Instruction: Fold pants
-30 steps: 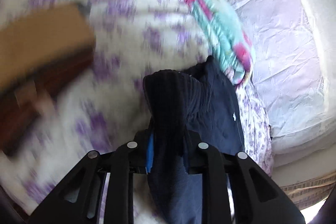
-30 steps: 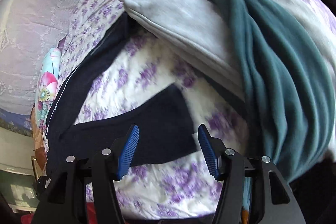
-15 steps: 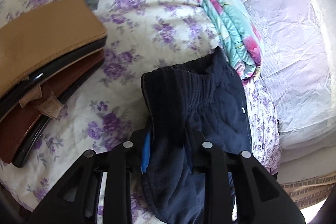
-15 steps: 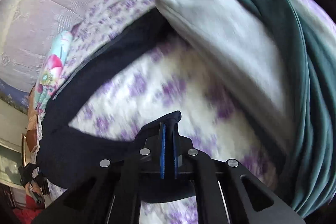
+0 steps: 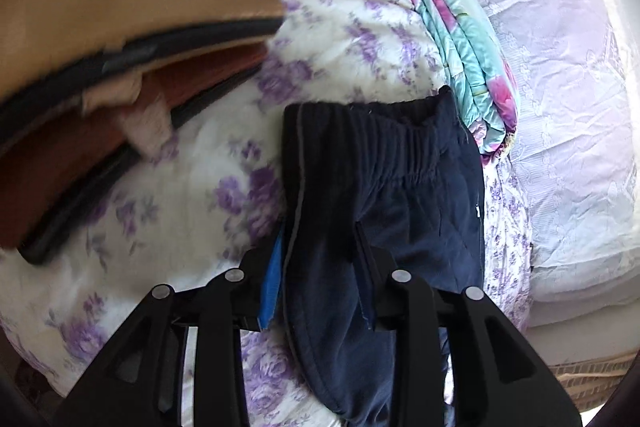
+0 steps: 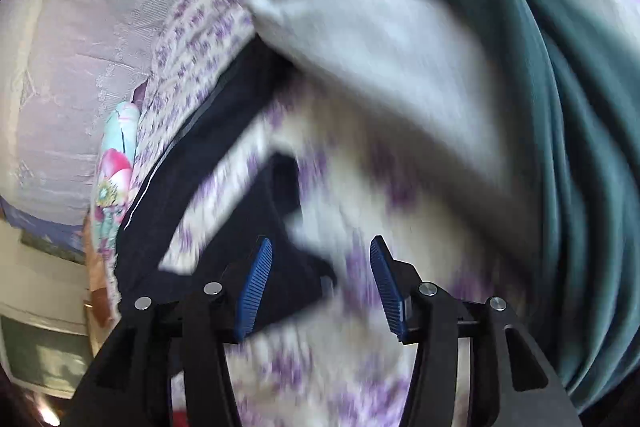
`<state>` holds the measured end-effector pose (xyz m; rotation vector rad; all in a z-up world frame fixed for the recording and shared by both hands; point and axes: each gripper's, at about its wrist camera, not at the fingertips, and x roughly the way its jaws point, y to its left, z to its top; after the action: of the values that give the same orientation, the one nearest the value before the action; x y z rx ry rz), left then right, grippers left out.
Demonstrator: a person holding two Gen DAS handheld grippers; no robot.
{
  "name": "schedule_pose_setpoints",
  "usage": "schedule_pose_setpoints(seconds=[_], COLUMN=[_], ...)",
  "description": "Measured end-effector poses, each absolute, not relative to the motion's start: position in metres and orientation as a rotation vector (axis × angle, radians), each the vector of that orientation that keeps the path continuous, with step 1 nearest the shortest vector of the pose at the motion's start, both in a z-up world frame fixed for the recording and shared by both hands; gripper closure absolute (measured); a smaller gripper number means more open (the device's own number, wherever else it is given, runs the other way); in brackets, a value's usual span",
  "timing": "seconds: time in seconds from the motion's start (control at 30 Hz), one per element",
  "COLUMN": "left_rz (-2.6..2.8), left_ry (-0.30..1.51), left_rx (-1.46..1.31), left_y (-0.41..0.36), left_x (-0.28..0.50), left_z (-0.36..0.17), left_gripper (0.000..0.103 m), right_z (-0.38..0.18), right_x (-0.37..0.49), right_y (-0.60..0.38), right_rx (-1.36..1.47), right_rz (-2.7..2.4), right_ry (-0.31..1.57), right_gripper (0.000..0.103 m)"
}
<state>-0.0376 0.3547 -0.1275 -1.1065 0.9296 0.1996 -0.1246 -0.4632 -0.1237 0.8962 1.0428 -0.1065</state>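
Dark navy pants (image 5: 384,179) with a gathered elastic waistband lie on a white bedsheet with purple flowers (image 5: 192,227). My left gripper (image 5: 320,267) is shut on the waistband fabric, which bunches between its blue pads. In the right wrist view the pants (image 6: 208,163) stretch away along the sheet, with a leg end (image 6: 276,227) just ahead of the blue pads. My right gripper (image 6: 320,271) is open and holds nothing; the leg end lies by its left finger (image 6: 256,283).
A tan and brown padded stack (image 5: 100,67) lies to the left of the pants. A teal floral folded cloth (image 5: 464,47) lies behind them. A grey garment (image 6: 380,39) and a dark green one (image 6: 560,107) lie at the right. A lilac lace cover (image 5: 560,87) lies beyond.
My right gripper, shut on the pant leg half a second ago, has opened and let it drop. My left gripper keeps its hold and has moved closer to the tan stack.
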Motion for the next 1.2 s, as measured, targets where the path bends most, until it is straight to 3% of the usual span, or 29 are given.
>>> schedule_pose_setpoints(seconds=[0.1, 0.17, 0.2, 0.23, 0.43, 0.67, 0.77, 1.03, 1.07, 1.1, 1.13, 1.2], left_rz=[0.195, 0.183, 0.177, 0.174, 0.117, 0.034, 0.029, 0.056, 0.064, 0.069, 0.077, 0.073], left_ry=[0.950, 0.972, 0.976, 0.981, 0.965, 1.060, 1.049, 0.985, 0.983, 0.975, 0.973, 0.964], left_rx=[-1.085, -1.056, -1.047, -1.038, -1.035, -1.069, -1.077, -1.058, -1.073, -1.110, -1.134, -1.154], left_y=[0.351, 0.347, 0.345, 0.343, 0.337, 0.316, 0.316, 0.324, 0.326, 0.331, 0.335, 0.340], left_x=[-0.032, -0.023, -0.021, -0.018, -0.020, -0.043, -0.048, -0.012, -0.008, -0.006, -0.007, -0.012], left_z=[-0.128, -0.126, -0.125, -0.124, -0.109, -0.125, -0.127, -0.125, -0.129, -0.134, -0.137, -0.140], left_gripper=[0.072, 0.065, 0.059, 0.054, 0.054, 0.054, 0.054, 0.040, 0.041, 0.051, 0.077, 0.082], right_z=[-0.137, -0.143, -0.148, -0.146, -0.031, -0.125, -0.123, -0.121, -0.119, -0.116, -0.112, -0.097], right_x=[-0.124, -0.112, -0.103, -0.097, -0.087, -0.170, -0.174, -0.156, -0.151, -0.152, -0.147, -0.136], right_y=[-0.443, -0.433, -0.428, -0.424, -0.430, -0.467, -0.462, -0.469, -0.470, -0.473, -0.473, -0.472], right_rx=[0.937, 0.976, 0.995, 0.997, 0.833, 0.964, 0.949, 0.927, 0.921, 0.912, 0.900, 0.865], right_rz=[-0.056, -0.003, 0.002, -0.009, 0.060, -0.225, -0.227, -0.220, -0.216, -0.210, -0.203, -0.177], right_ry=[1.018, 0.978, 0.978, 0.980, 0.801, 1.088, 1.096, 1.083, 1.079, 1.070, 1.062, 1.036], right_gripper=[0.050, 0.054, 0.080, 0.092, 0.093, 0.093, 0.093, 0.093, 0.093, 0.093, 0.093, 0.093])
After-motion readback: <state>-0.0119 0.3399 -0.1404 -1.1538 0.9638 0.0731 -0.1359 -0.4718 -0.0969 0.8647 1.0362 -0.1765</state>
